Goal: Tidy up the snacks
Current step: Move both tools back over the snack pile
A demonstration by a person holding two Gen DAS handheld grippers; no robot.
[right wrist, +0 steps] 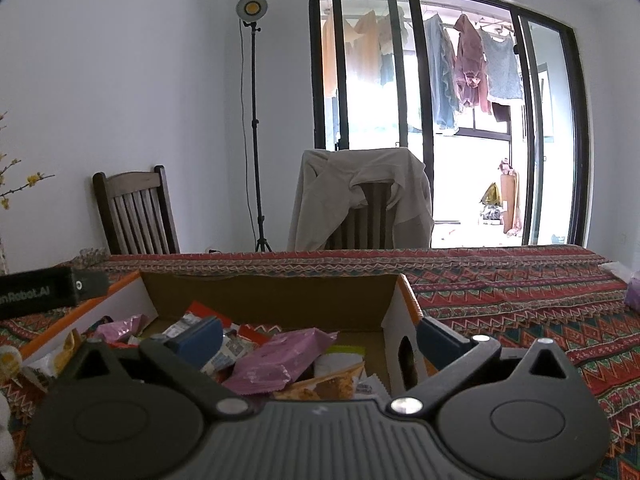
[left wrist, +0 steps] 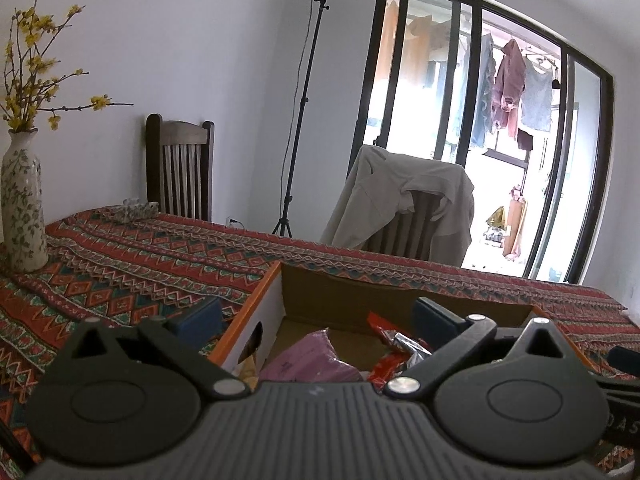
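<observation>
Both grippers' jaws stand spread, each straddling a wall of the cardboard box [right wrist: 272, 300], half hiding the snack packets [right wrist: 276, 356].

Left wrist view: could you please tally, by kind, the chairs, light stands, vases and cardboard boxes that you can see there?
Chairs: 2
Light stand: 1
Vase: 1
Cardboard box: 1
Total: 5
</observation>
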